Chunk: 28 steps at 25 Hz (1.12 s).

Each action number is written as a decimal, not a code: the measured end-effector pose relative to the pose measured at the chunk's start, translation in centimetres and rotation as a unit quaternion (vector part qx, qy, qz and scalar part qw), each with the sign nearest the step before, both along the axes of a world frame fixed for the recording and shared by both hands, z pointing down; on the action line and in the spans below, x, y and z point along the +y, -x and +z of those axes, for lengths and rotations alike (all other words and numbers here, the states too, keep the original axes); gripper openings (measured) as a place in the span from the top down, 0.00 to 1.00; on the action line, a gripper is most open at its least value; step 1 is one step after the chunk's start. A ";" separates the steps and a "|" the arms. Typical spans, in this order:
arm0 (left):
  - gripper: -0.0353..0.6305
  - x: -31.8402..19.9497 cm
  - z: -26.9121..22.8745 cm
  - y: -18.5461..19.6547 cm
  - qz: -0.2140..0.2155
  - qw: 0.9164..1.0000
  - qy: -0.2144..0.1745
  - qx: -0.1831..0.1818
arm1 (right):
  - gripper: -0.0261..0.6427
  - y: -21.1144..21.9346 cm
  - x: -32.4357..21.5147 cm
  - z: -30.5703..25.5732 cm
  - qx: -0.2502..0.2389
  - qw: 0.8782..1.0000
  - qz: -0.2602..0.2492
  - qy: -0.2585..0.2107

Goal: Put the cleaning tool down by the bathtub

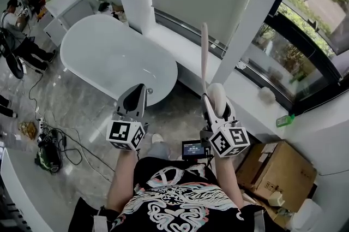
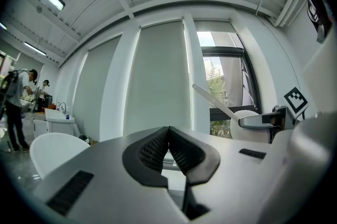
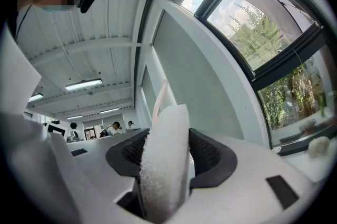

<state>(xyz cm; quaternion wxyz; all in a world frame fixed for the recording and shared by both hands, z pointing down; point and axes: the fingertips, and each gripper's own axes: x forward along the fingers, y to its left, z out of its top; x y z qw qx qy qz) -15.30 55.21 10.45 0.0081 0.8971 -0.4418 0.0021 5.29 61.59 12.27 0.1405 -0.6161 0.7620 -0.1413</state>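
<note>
The person wears a black short-sleeved T-shirt point(image 1: 180, 206) with a large white swirling print touched with pink and teal. Just above the shirt, the left gripper point(image 1: 140, 88) and the right gripper point(image 1: 214, 99) each end in a white marker cube point(image 1: 126, 135) printed with black squares. Their shells are pale grey, with black ribbed pads point(image 2: 152, 152) at the jaws. Above the shirt's collar, between the cubes, sits a small black screen unit point(image 1: 192, 149) with a lit display.
</note>
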 end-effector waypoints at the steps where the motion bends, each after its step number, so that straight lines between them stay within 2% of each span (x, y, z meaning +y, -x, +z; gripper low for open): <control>1: 0.92 -0.2 0.2 -0.1 -0.001 1.000 0.002 0.000 | 0.60 -0.1 -0.1 0.1 0.001 1.000 -0.001 0.001; 6: 0.92 -2.1 1.0 -1.9 0.005 1.000 0.004 -0.004 | 0.60 -1.5 -1.6 0.5 0.004 1.000 -0.001 0.000; 12: 0.92 -6.7 1.9 -4.8 0.018 1.000 0.007 -0.003 | 0.60 -3.9 -5.4 1.5 0.005 1.000 0.009 0.006; 23: 0.92 -22.7 1.8 -6.8 0.046 0.999 0.018 -0.013 | 0.60 -4.3 -20.4 1.3 0.002 1.000 0.022 0.016; 28: 0.92 -28.7 1.7 -6.4 0.053 0.998 0.022 -0.005 | 0.60 -4.3 -26.3 1.9 -0.011 0.999 0.032 0.027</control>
